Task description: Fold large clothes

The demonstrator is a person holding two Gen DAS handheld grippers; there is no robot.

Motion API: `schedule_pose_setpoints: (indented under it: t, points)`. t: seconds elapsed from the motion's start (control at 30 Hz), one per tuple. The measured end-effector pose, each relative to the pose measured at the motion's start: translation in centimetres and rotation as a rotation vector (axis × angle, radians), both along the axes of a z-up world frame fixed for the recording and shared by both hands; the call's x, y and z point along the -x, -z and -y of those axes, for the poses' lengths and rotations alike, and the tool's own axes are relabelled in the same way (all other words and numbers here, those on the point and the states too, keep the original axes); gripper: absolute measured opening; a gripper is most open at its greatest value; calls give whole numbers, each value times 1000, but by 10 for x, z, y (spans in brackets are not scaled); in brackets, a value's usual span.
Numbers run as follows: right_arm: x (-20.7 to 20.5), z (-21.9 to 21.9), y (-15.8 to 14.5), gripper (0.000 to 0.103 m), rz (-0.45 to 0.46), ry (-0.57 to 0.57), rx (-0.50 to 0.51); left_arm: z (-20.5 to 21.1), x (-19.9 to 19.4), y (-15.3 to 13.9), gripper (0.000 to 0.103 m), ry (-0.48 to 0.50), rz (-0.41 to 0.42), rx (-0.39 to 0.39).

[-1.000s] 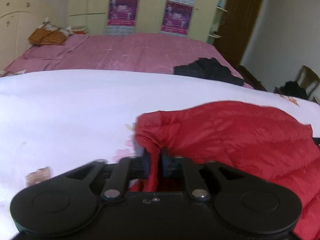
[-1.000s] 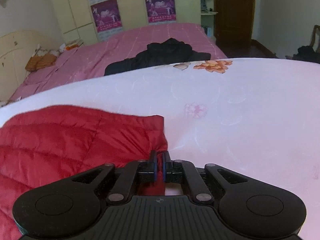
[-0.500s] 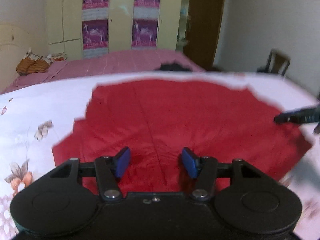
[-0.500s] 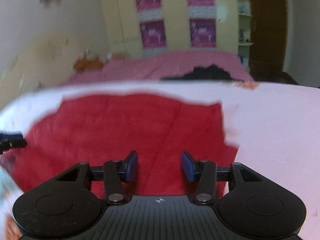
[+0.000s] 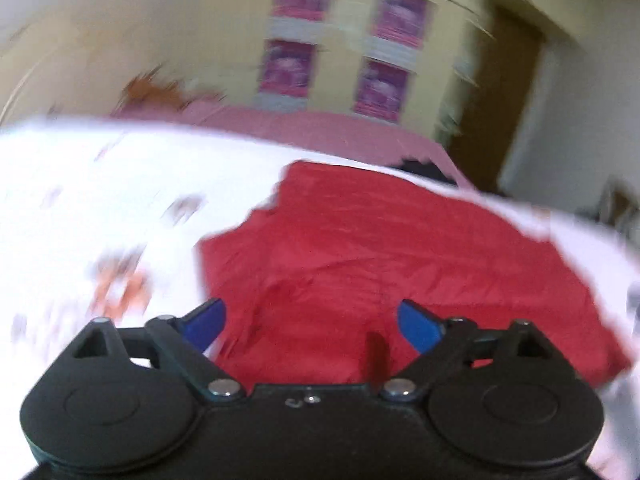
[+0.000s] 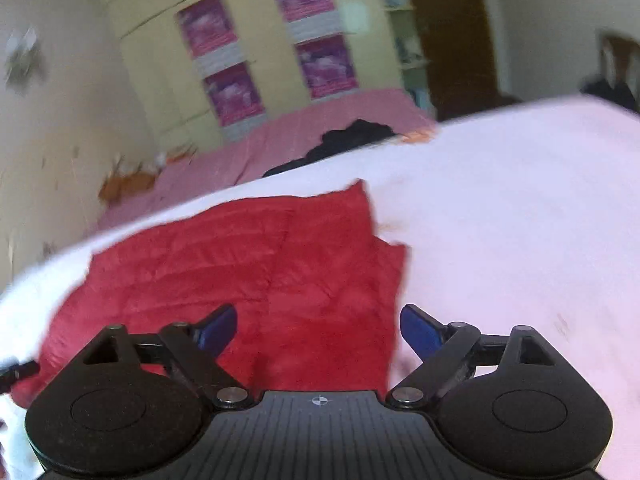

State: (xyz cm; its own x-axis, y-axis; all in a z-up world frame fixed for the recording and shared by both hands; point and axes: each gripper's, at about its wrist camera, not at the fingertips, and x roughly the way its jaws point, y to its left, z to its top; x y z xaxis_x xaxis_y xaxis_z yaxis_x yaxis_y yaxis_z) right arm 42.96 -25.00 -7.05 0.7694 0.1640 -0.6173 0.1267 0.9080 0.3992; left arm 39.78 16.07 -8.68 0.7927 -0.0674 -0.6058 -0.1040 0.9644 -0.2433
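Observation:
A red quilted jacket (image 5: 384, 260) lies spread flat on a white flowered sheet (image 5: 100, 184); in the right wrist view the same red jacket (image 6: 248, 272) fills the lower left. My left gripper (image 5: 310, 320) hovers over the jacket's near edge, its blue-padded jaws opening wide with nothing pressed between them. My right gripper (image 6: 318, 326) hangs over the jacket's near right part, jaws likewise opening and free of the cloth. Both views are blurred by motion.
Beyond the white sheet (image 6: 500, 208) lies a pink bed (image 6: 304, 132) with a dark garment (image 6: 352, 136) and an orange bundle (image 6: 128, 180). Cupboards with purple posters (image 5: 392, 88), a brown door (image 6: 448, 32) and a chair (image 6: 616, 64) stand behind.
Both grippers let go of the red jacket's edge and opened wide. Both pulled back and rose, so the jacket now lies spread out ahead of them.

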Motion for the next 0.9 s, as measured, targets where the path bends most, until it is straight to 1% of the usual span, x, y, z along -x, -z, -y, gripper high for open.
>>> schedule_pose_setpoints:
  t: [0.03, 0.07, 0.13, 0.17, 0.2, 0.23, 0.27, 0.33, 0.4, 0.43, 0.47, 0.5, 0.57, 0.67, 0.7, 0.73, 0.8, 0.9]
  points:
    - [13, 10, 3, 87, -11, 48, -55, -11, 10, 2, 87, -60, -14, 73]
    - [24, 21, 8, 87, -20, 96, -132, -23, 18, 5, 84, -103, -18, 150]
    - [41, 37, 18, 87, -33, 162, -292, -38, 30, 16, 83, -166, -36, 313]
    - [46, 39, 24, 86, -35, 179, -350, -43, 29, 23, 79, -176, -42, 377]
    - [49, 37, 30, 81, -38, 184, -392, -46, 29, 29, 76, -183, -50, 428]
    - [47, 36, 34, 78, -47, 184, -414, -46, 26, 35, 75, -192, -68, 459]
    - [45, 32, 40, 77, -56, 182, -440, -44, 23, 39, 73, -192, -77, 473]
    - [36, 28, 46, 76, -75, 195, -465, -39, 14, 43, 72, -188, -75, 469]
    - [33, 25, 55, 75, -91, 212, -524, -37, 4, 47, 66, -181, -79, 478]
    - [31, 24, 58, 75, -96, 222, -539, -37, 1, 50, 66, -177, -80, 470]
    - [32, 23, 59, 74, -95, 228, -537, -34, -4, 50, 65, -180, -83, 450]
    - [30, 22, 59, 70, -90, 232, -530, -33, -10, 53, 63, -184, -88, 439]
    - [23, 20, 61, 66, -94, 238, -509, -32, -17, 56, 59, -187, -96, 420]
    - [9, 15, 60, 64, -96, 221, -455, -28, -22, 55, 52, -173, -92, 368]
    - [3, 14, 61, 60, -102, 212, -437, -27, -23, 55, 48, -166, -92, 351]
    - [0, 11, 61, 54, -109, 206, -414, -24, -24, 55, 47, -157, -93, 330]
    - [-8, 8, 64, 34, -124, 173, -391, -21, -25, 54, 41, -141, -91, 302]
    - [-10, 4, 62, 23, -116, 137, -356, -21, -24, 53, 35, -123, -91, 300]
